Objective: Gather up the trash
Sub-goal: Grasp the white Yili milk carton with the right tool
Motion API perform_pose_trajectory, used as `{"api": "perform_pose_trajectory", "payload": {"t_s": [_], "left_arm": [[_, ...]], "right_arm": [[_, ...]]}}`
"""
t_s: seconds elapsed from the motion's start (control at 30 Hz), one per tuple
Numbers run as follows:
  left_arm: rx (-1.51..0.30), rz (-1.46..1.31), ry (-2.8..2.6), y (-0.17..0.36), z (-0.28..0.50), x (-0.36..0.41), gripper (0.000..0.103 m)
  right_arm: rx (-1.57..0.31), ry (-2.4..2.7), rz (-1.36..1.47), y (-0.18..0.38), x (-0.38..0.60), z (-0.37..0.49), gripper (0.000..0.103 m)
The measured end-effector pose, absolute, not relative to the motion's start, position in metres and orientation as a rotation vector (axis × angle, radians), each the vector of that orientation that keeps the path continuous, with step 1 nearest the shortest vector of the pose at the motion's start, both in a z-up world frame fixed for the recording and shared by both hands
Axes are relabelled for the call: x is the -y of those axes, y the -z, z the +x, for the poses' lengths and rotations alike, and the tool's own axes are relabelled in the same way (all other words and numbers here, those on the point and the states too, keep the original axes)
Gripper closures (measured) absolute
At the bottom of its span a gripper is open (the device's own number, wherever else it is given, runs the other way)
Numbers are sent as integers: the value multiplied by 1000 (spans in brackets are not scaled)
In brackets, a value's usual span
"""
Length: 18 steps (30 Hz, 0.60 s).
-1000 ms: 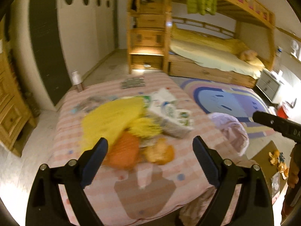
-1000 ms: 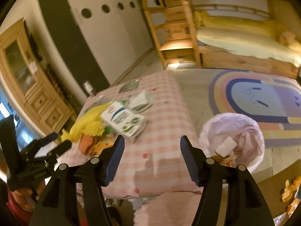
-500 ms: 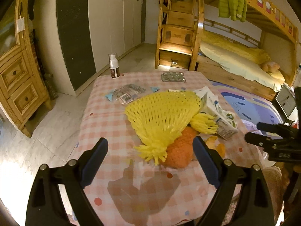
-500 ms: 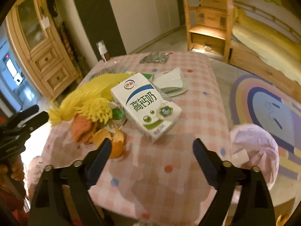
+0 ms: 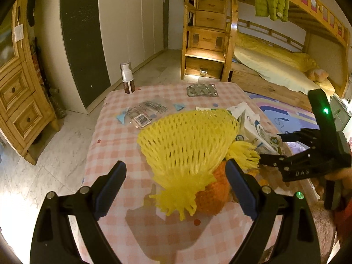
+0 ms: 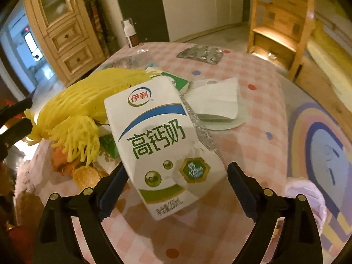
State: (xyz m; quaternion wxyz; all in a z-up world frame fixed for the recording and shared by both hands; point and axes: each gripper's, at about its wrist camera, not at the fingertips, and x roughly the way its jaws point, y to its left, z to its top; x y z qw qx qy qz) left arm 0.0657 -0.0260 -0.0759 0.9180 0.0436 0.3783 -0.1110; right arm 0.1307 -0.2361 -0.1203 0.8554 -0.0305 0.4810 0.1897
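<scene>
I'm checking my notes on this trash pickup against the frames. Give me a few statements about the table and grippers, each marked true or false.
1. The right gripper is open around the milk carton. True.
2. The left gripper is shut on the yellow foam net. False: it is open.
3. The spray bottle lies on its side. False: it stands upright.
4. A blister pack lies on the checked tablecloth. True.

Both grippers are matte black plastic. The left gripper (image 5: 176,187) has blue ribbed pads on its fingers (image 5: 111,190) and silver screws on the arms, with a green light at lower right. The right gripper (image 6: 177,189) matches. Seen at the left view's right edge, it bears "DAS" lettering, a green light and a red sleeve.
</scene>
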Motion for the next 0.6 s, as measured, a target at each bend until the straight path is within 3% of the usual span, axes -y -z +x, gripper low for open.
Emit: {"api": "perform_pose_trajectory", "payload": {"t_s": [0.17,0.37,0.47,0.6], "left_arm": [[-782,95,230,75,62,25,14],[-784,94,228,75,58,21,14],[-785,98,226,74,58,21,14],[-781,101,218,73,55,18,14]], "right_arm": [[-997,-453,-45,111,235,116,26],[-1007,-507,-27,106,228,88,25],[-995,-492,-46,108,226,90,15],[-1013,-483,-21,113,226,101,19]]}}
